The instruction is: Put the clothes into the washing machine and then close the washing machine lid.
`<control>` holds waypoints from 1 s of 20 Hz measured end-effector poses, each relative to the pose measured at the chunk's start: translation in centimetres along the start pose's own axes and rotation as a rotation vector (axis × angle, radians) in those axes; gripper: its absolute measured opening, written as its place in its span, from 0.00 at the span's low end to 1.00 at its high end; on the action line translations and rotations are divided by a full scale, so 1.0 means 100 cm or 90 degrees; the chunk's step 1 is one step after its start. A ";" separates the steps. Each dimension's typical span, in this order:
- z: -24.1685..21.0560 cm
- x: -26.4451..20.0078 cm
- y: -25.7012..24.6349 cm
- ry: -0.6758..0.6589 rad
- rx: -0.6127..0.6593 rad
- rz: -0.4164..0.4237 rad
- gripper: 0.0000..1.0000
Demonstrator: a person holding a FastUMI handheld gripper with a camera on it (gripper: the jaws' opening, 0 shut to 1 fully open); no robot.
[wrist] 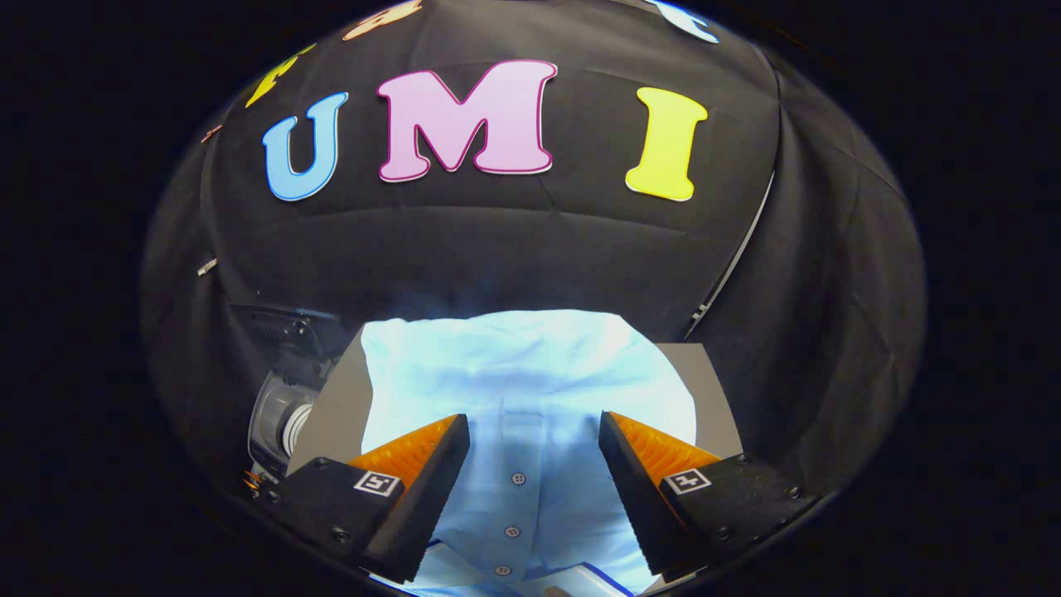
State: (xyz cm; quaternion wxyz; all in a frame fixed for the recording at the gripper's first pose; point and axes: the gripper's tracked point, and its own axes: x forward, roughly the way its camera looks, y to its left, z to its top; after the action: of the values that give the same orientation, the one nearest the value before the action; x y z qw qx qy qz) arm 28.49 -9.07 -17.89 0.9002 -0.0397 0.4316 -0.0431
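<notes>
Pale blue buttoned cotton shirt (pixel 530 390) spread across grey table (pixel 331 419), reaching both side edges. Gripper (pixel 535 489) wide apart, straddling button placket, gripping nothing. Risk: shallow pinch slips, sleeve drags off edge.

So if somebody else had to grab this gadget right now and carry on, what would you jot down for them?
Gripper: fingers open, spread either side of the button strip, not pressing on anything.
Shirt: light blue, lying flat on the grey table, between and beyond the fingers.
Washing machine: grey body past the table's edge, beside the one finger; lid state cannot be told from here.
Done: nothing yet; the shirt is not gripped.
Left: close on the shirt, carry it into the machine, let go, shut the lid.
</notes>
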 end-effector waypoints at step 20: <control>-0.015 0.012 0.017 0.047 -0.012 0.067 0.18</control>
State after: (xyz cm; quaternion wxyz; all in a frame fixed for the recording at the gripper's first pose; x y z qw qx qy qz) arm 28.18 -7.56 -19.98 0.8843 -0.0235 0.4663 0.0067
